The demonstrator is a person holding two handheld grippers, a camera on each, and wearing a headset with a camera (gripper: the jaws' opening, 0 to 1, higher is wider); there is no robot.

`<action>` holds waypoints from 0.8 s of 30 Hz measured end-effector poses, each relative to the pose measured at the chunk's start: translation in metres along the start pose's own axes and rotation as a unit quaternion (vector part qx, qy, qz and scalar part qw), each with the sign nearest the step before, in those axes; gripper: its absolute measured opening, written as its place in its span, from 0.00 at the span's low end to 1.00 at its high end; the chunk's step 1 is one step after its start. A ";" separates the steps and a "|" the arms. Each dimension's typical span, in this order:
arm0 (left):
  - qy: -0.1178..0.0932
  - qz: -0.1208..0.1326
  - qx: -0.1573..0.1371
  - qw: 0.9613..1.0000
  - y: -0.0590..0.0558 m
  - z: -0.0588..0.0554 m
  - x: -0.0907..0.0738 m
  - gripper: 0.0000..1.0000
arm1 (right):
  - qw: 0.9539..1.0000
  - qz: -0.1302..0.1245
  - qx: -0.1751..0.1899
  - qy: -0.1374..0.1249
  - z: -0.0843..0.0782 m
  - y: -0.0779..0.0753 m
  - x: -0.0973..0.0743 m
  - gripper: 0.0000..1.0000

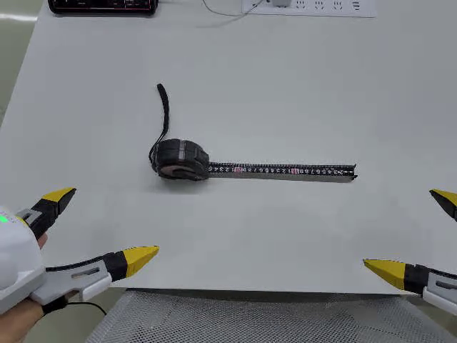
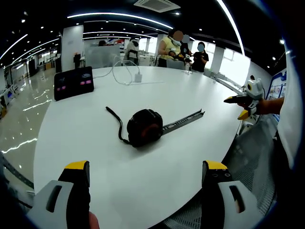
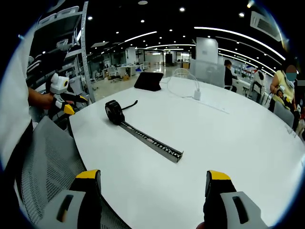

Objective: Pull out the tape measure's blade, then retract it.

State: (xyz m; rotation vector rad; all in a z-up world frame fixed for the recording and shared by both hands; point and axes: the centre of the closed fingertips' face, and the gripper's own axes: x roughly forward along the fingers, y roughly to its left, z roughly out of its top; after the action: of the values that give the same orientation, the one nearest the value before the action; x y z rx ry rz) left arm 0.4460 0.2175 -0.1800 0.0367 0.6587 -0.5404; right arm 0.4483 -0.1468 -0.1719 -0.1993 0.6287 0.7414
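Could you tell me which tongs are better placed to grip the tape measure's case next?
Likely the left tongs: open, and the case lies nearer them; the extended blade points toward the right tongs.

You work at a white table (image 1: pixel 285 236). At its far edge you see a black flat device (image 1: pixel 103 6) and a white power strip (image 1: pixel 314 7). Grey mesh (image 1: pixel 250 318) lies below the near edge. In the left gripper view, people (image 2: pixel 183 45) stand beyond the table's far side.

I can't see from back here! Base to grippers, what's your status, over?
Left gripper and right gripper open, empty, at the table's near edge. Tape measure untouched, blade out, lying flat. Nothing between grippers and it.
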 end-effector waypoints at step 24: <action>-0.026 0.001 -0.041 0.999 -0.018 0.022 0.039 0.96 | 0.999 -0.001 0.028 -0.020 0.010 -0.008 0.010 0.82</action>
State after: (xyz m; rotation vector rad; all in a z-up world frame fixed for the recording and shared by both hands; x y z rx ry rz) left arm 0.4757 0.1798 -0.1836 -0.0532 0.6302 -0.5108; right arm 0.4637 -0.1428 -0.1707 -0.1325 0.6097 0.7234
